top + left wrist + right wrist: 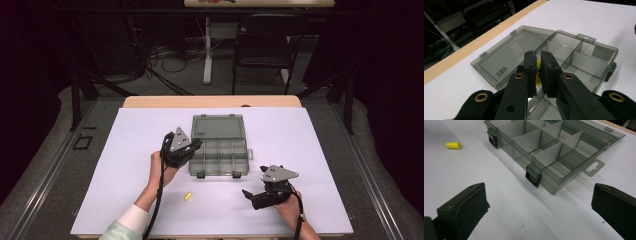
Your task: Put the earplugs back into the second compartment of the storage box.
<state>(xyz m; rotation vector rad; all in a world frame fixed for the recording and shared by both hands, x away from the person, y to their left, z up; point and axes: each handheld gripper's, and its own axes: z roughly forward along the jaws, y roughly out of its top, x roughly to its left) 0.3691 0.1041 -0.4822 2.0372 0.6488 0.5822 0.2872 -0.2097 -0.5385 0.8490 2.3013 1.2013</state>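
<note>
- While the left gripper pinches one yellow earplug over the open organiser box (eight compartments or so), a second earplug lies nearer, on the table.
- Right gripper, near right: jaws spread, holding nothing.

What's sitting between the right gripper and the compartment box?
Nothing; bare white tabletop separates the right gripper from the compartment box in the right gripper view.

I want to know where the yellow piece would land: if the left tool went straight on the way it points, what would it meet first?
Probably the open compartment box: the left tool, shut on a yellow piece, points down into its compartments, though depth is unclear.
</note>
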